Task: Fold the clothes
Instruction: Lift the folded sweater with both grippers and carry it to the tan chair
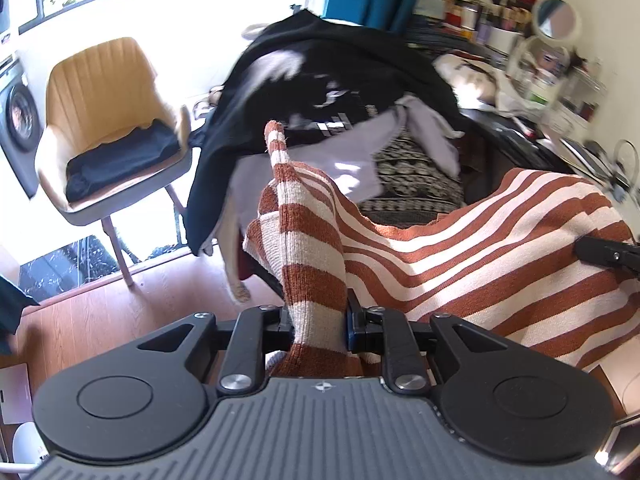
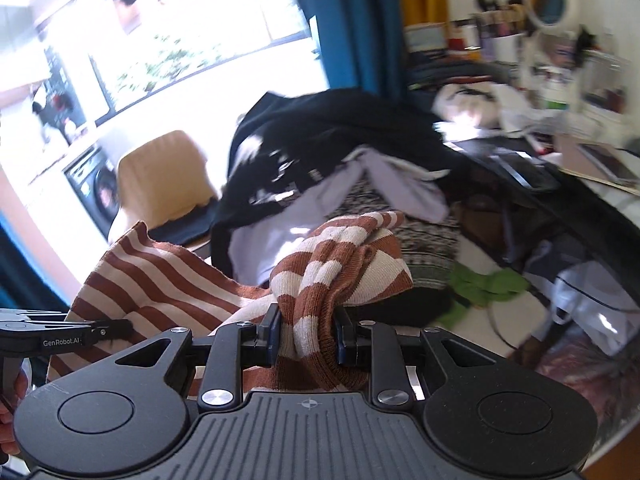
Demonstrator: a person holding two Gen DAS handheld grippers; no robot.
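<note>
A knit sweater with rust-brown and cream stripes (image 1: 500,240) hangs stretched between both grippers, held in the air. My left gripper (image 1: 318,320) is shut on a bunched part of it, a sleeve end sticking up past the jaws. In the right wrist view my right gripper (image 2: 306,336) is shut on another bunched part of the same striped sweater (image 2: 160,280). The other gripper shows at the edge of each view: the right one (image 1: 608,254) at the right, the left one (image 2: 60,330) at the left.
A heap of clothes lies ahead: a black printed garment (image 1: 320,80), a pale lilac one (image 1: 360,152), a black-and-white patterned one (image 1: 412,180), a green one (image 2: 484,284). A tan chair (image 1: 104,92) bears a dark folded garment. A cluttered dressing table (image 1: 540,60) stands at right. Wooden floor (image 1: 100,320) lies below.
</note>
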